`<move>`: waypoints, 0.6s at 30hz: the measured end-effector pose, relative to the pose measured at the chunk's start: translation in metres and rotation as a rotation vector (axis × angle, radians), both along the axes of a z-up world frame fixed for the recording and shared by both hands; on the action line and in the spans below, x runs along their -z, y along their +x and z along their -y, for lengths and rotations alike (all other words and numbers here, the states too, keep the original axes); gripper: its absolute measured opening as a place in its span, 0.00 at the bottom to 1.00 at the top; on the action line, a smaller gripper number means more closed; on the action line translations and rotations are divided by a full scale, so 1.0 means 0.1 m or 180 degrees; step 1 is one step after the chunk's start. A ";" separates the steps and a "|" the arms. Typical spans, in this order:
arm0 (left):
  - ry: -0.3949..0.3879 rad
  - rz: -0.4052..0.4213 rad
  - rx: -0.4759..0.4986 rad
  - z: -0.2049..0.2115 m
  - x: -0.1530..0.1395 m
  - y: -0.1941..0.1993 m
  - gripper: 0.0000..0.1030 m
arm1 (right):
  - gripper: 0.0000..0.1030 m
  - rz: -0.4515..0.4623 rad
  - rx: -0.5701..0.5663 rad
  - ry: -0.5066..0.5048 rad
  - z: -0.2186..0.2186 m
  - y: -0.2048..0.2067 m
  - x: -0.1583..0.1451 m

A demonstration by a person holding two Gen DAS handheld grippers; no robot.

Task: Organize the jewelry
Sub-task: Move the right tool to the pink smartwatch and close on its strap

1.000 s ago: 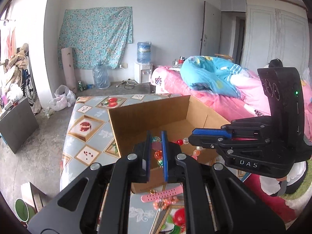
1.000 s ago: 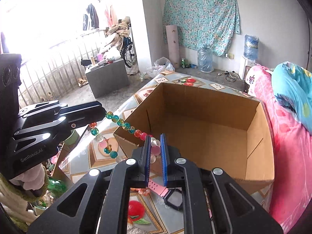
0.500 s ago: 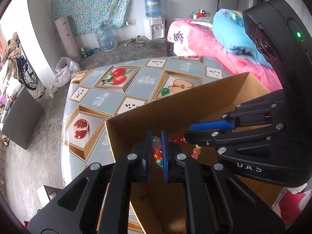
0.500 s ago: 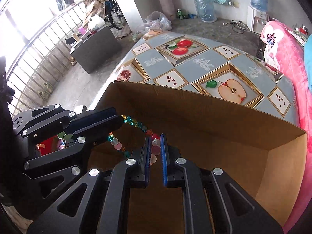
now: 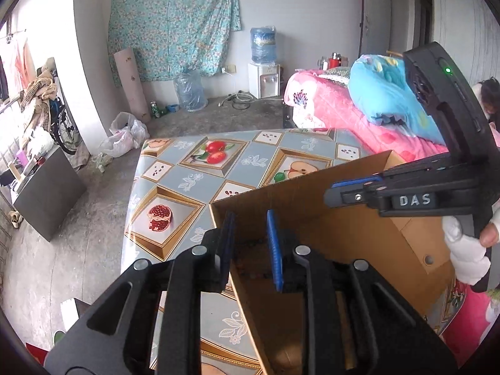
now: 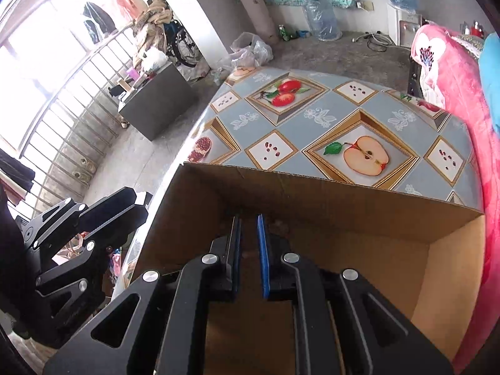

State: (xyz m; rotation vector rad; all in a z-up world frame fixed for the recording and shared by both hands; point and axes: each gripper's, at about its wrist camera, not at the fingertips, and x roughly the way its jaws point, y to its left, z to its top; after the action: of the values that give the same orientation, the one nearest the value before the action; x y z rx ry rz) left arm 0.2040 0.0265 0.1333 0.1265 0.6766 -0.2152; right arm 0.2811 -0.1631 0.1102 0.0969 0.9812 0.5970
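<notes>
L tool (image 5: 250, 247) jaws just opened, R tool (image 6: 249, 250) near-together & empty over box (image 6: 328, 193); beads look dropped in, rest unseen.

A lived-in home bedroom: a bed (image 5: 337, 115) with pink quilt, a water dispenser (image 5: 263, 75), floral cloth (image 5: 175, 22) hung on the wall, clothes (image 6: 97, 15) drying by a barred window (image 6: 47, 72).

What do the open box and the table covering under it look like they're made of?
The box: plain brown corrugated cardboard by the look, matte, with raw cut edges and folded corners. The table covering: probably glossy vinyl or oilcloth with a printed fruit pattern; window light glares off its near edge.
</notes>
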 end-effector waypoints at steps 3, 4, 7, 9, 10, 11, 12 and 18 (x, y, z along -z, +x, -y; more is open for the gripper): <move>-0.0100 0.0330 0.0087 -0.10 -0.17 -0.54 0.24 | 0.22 0.0490 0.0008 -0.0025 0.27 -0.61 -0.33; -0.0137 0.0407 0.0138 -0.13 -0.19 -0.72 0.24 | 0.29 0.0635 0.0007 -0.0048 0.35 -0.82 -0.39; -0.0230 0.0550 0.0273 -0.17 -0.17 -1.23 0.25 | 0.37 0.0904 -0.0037 -0.0100 0.55 -1.42 -0.45; -0.0354 0.0502 0.0375 -0.18 -0.05 -1.48 0.25 | 0.42 0.0971 -0.0066 -0.0118 0.63 -1.73 -0.37; -0.0407 0.0448 0.0414 -0.17 0.03 -1.58 0.25 | 0.45 0.0982 -0.0077 -0.0119 0.66 -1.87 -0.31; -0.0443 0.0390 0.0429 -0.14 0.13 -1.65 0.25 | 0.50 0.0968 -0.0081 -0.0144 0.67 -1.97 -0.21; -0.0450 0.0328 0.0445 -0.10 0.24 -1.71 0.25 | 0.52 0.0927 -0.0072 -0.0162 0.67 -2.05 -0.10; -0.0359 -0.0132 0.0482 0.23 1.01 -1.74 0.25 | 0.53 0.0579 -0.0280 -0.0539 0.41 -2.16 0.63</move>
State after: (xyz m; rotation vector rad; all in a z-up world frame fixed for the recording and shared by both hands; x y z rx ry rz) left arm 0.0295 0.0034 0.0322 0.0652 0.6951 -0.4018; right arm 0.0649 -0.2038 0.0473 -0.1494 0.8584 0.5899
